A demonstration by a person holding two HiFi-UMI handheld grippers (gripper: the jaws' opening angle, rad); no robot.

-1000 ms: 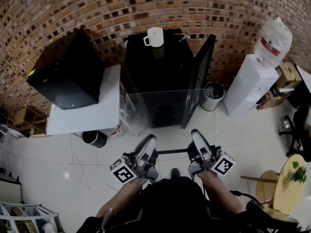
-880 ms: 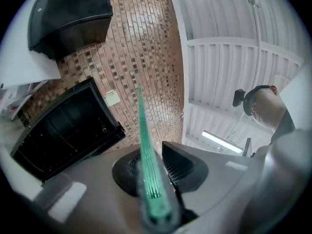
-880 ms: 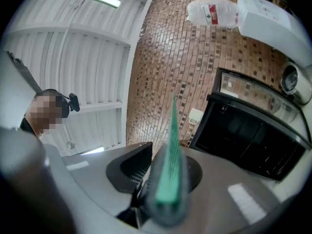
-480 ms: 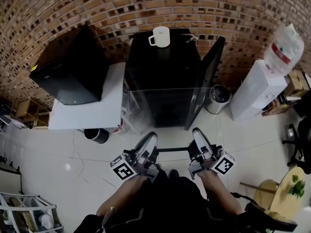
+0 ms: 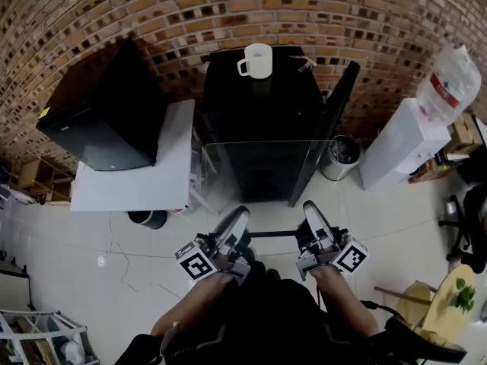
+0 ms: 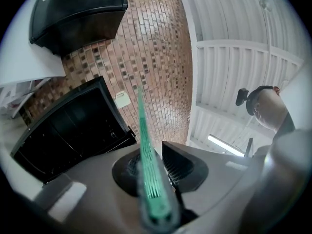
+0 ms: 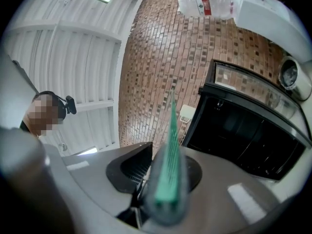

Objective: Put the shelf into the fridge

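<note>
My left gripper (image 5: 230, 226) was clamped on the near edge of the glass shelf (image 5: 259, 166). In the left gripper view the pane ran edge-on as a green line between the jaws, which pressed on it from both sides. My right gripper (image 5: 314, 220) pinched the same edge further to the right, in the same way. Between the two, the clear shelf lay roughly flat and reached forward, away from me. In the head view its far edge crossed the open front of the black fridge (image 5: 259, 97), but I could not tell whether it had entered. The fridge door (image 5: 335, 112) stood open on the right, and a white mug (image 5: 257, 59) sat on top of the fridge. A white table (image 5: 129, 181) with a black box (image 5: 99, 112) on it stood just to the left. To the right were a metal bin (image 5: 338, 154) and a white water dispenser (image 5: 399, 139), with a brick wall (image 5: 152, 6) behind everything.
</note>
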